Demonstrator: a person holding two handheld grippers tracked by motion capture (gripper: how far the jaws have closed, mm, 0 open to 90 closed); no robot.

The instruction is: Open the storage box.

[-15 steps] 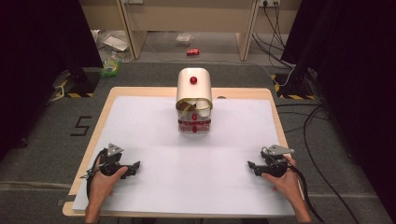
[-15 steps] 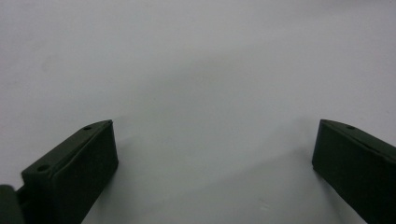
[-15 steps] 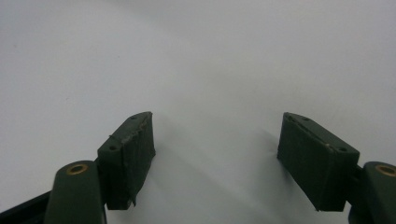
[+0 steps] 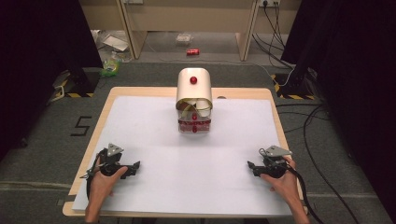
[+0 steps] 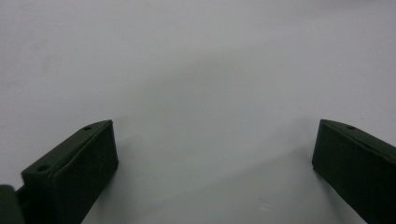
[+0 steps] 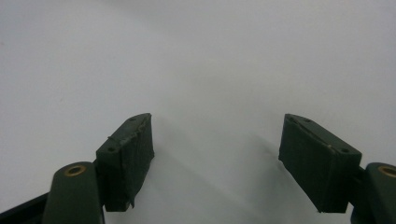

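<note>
White table sheet (image 4: 187,163) lies bare between both tools — left tool (image 4: 135,166), right tool (image 4: 251,166) — jaws apart, near the front corners.

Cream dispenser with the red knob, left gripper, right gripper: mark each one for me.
Cream dispenser (image 4: 194,86): high view, on its rounded top below the red knob.
Left gripper (image 4: 135,166): high view, midway between its jaw tips.
Right gripper (image 4: 251,167): high view, midway between its jaw tips.
</note>
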